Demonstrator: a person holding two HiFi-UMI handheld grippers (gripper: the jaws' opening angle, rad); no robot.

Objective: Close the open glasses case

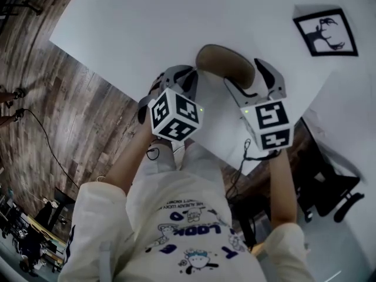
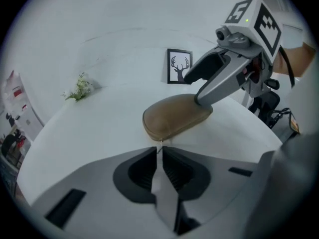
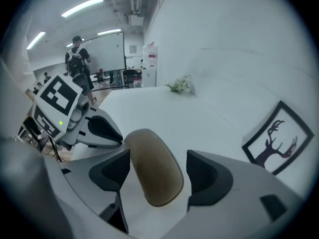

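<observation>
Holding our left gripper shut at the case's near end, we straddle it with the right gripper, jaws apart. On the table, the case looks closed already; only letting go seems left.

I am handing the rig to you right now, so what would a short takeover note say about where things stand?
Left gripper: jaws together at the near tip of the glasses case, apparently pinching its zip pull.
Right gripper: jaws apart, straddling the other end of the case, not clamped on it.
The case lies flat on the white table, between the two grippers.
Done: the lid looks down, with the seam shut along the visible edge.
Left: confirm that the zip has run fully to its end, then release the pull and lift both grippers away.
</observation>
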